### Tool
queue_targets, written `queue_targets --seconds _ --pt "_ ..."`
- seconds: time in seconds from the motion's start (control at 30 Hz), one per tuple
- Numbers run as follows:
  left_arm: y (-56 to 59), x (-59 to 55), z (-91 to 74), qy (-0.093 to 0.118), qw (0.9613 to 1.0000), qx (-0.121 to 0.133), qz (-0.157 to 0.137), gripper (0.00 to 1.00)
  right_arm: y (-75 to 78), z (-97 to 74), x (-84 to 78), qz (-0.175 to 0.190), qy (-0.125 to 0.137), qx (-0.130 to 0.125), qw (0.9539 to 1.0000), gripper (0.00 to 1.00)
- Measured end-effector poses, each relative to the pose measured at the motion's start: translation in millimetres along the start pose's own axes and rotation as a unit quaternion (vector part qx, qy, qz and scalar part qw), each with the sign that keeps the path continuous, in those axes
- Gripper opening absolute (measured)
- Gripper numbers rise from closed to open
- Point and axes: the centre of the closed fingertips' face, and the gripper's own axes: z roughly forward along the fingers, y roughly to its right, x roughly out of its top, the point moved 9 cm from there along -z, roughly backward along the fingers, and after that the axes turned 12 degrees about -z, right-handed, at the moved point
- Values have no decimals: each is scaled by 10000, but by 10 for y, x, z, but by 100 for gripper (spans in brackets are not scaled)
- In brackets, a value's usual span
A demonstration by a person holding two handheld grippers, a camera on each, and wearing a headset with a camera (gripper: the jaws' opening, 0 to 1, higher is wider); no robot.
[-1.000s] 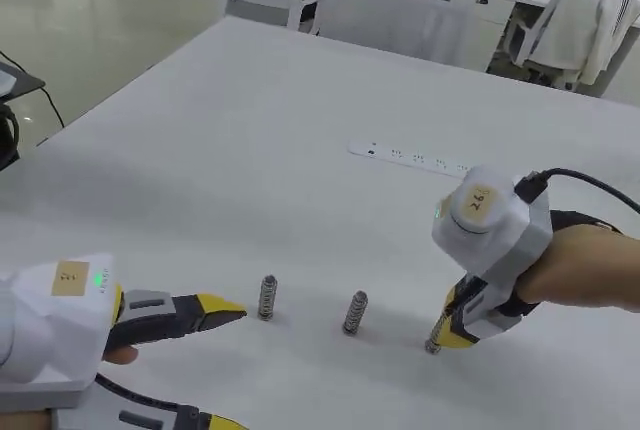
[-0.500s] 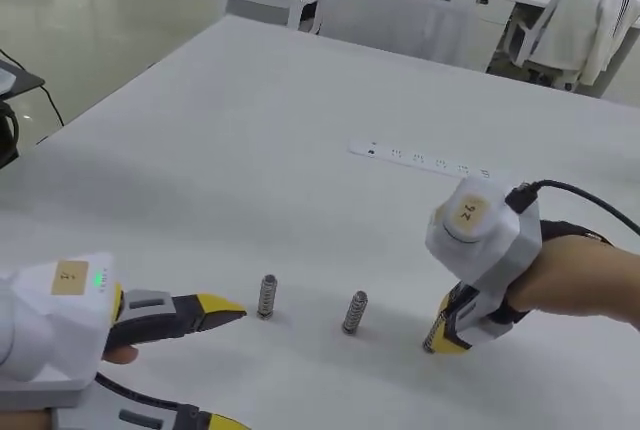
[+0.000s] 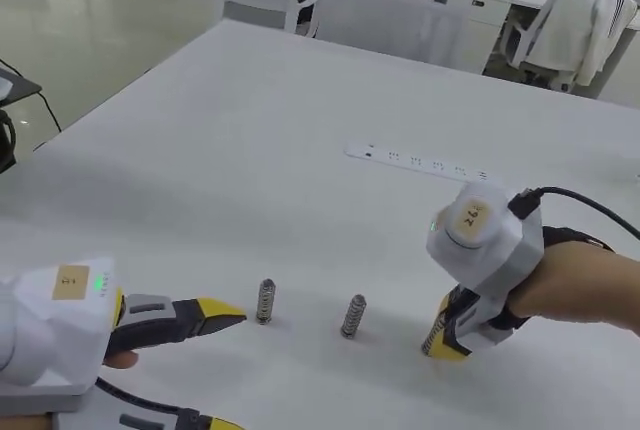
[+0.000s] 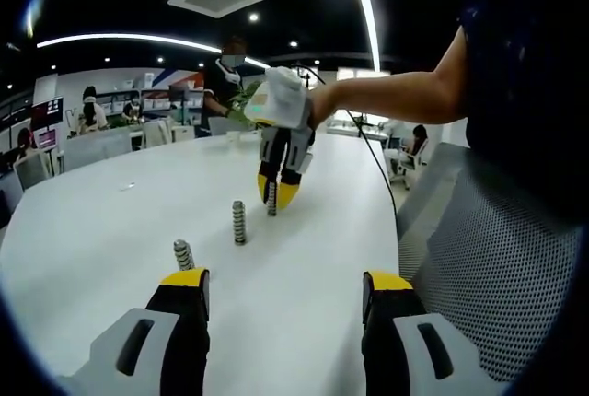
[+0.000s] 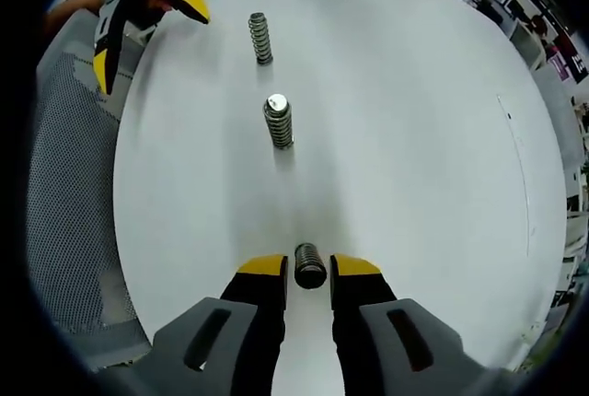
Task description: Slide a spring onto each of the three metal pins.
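**A:** Where were the left tongs [image 3: 230,370]?

**B:** Low over the near side of the table [image 3: 300,130]. The jaws were wide apart and held nothing, and they pointed along the row.

**A:** And the springs?

**B:** The left spring [image 3: 265,301] stood upright just ahead of those tongs. The middle spring [image 3: 353,315] stood apart from it, further along. In the right gripper view a pale pin top [image 5: 275,100] showed inside the middle one. I judged both of them done, though I couldn't make out the left one's pin.

**A:** The last one?

**B:** The right spring [image 3: 435,333] leaned with its foot on the table. The right tongs [image 3: 443,345] were closed in on either side of it, clamped as far as I could tell. Its top looked dark and hollow from above, and whatever was inside it was hidden.

**A:** So which step was it?

**B:** The third spring, partway through seating, in my reading. The next move called for standing it straight and pressing it down over its pin. Then the jaws had to part and lift away without dragging it off.
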Motion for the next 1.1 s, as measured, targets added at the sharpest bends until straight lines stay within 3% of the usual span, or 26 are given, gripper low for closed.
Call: queue_targets --seconds 0.4,0.6,0.77,0.93,1.1 --pt "3 -3 -5 22 10000 31 -25 63 -60 -105 -102 307 474 -258 9981 27" --pt "2 3 -8 61 9999 57 -55 62 -123 -189 -150 546 899 -439 9935 30" --pt "13 15 -19 96 9999 29 35 54 -182 -250 -202 696 1163 -586 9890 31" --pt "14 39 -36 160 9999 -5 51 43 -252 -305 -276 790 1267 -677 9865 32" --pt "-7 54 -52 193 9998 55 43 45 -329 -378 -336 859 1352 -767 9841 33"
